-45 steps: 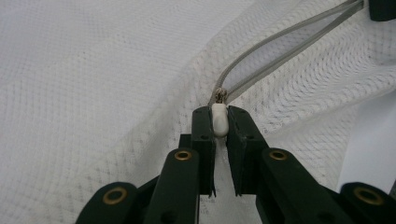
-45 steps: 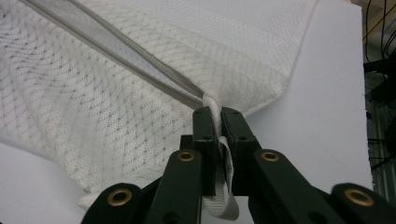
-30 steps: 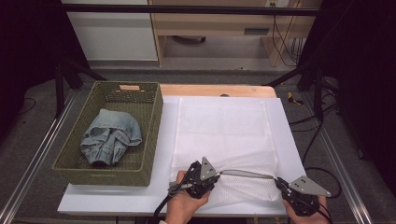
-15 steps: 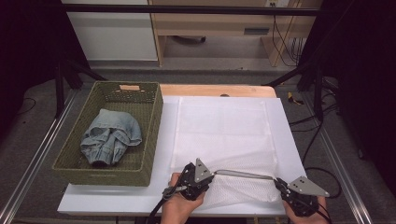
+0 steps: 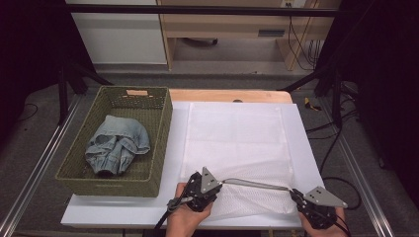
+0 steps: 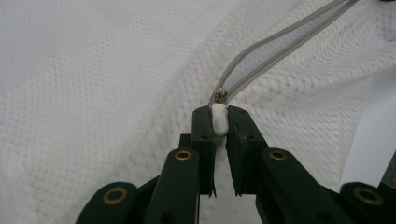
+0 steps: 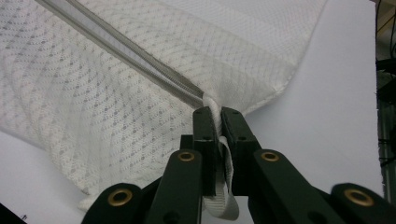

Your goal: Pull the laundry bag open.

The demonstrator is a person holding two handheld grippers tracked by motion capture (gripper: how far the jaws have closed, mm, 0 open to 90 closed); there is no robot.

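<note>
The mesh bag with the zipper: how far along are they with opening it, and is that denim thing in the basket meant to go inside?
Done: the mesh bag lies flat and its zipper gapes along the near edge. In hand: the left gripper pinches the white zipper pull, while the right gripper clamps the strap at the bag's corner. Left: the denim garment sits in the wicker basket, untouched; it probably goes inside next.

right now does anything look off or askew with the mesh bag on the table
Nothing looks damaged or spilled. The mesh bag lies flat except its near edge, lifted and stretched between the left gripper, shut on the zipper pull, and the right gripper, shut on the fabric tab.
</note>
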